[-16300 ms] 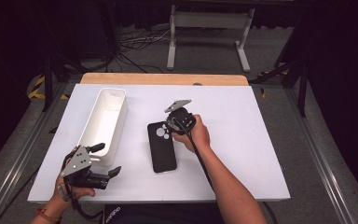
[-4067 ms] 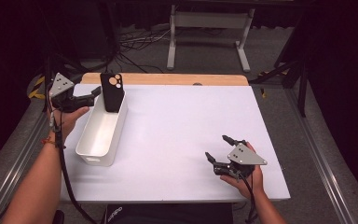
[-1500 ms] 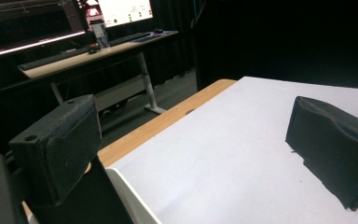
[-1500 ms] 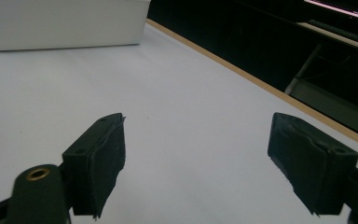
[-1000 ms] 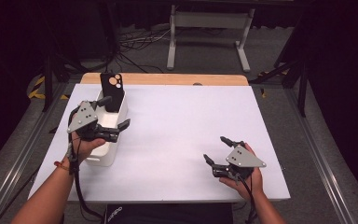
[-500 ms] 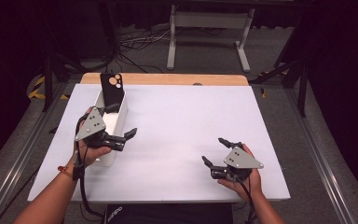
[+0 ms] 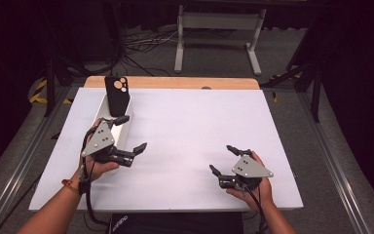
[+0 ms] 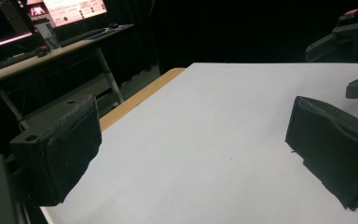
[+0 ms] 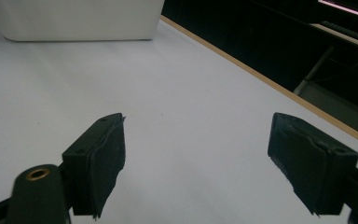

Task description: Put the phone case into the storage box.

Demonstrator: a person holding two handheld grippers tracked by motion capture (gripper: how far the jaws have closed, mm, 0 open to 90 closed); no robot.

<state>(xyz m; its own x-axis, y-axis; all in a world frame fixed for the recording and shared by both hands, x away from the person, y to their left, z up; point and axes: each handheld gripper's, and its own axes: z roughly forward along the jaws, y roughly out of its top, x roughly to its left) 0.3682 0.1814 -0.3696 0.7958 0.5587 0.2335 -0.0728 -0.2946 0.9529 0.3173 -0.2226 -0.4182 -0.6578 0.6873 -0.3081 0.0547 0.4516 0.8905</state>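
Observation:
A black phone case (image 7: 116,95) stands upright at the far end of a white bin (image 7: 125,111) on the left of the white table (image 7: 190,122). My left gripper (image 7: 130,132) hovers over the bin's near end, open and holding nothing. In the left gripper view its jaws (image 8: 193,154) stand wide over bare table. My right gripper (image 7: 224,160) rests near the front right, open and holding nothing. In the right gripper view, where the right gripper (image 9: 205,158) stands open, the bin (image 9: 74,18) lies far off at upper left.
A wooden strip (image 7: 175,82) runs along the table's far edge. Metal stand legs (image 7: 216,36) and cables lie on the dark floor beyond. The right gripper (image 8: 349,42) appears at the top right of the left gripper view.
My left gripper has drawn back along the bin toward the person and slightly right, away from the phone case, which stays standing in the bin. The right gripper has not moved.

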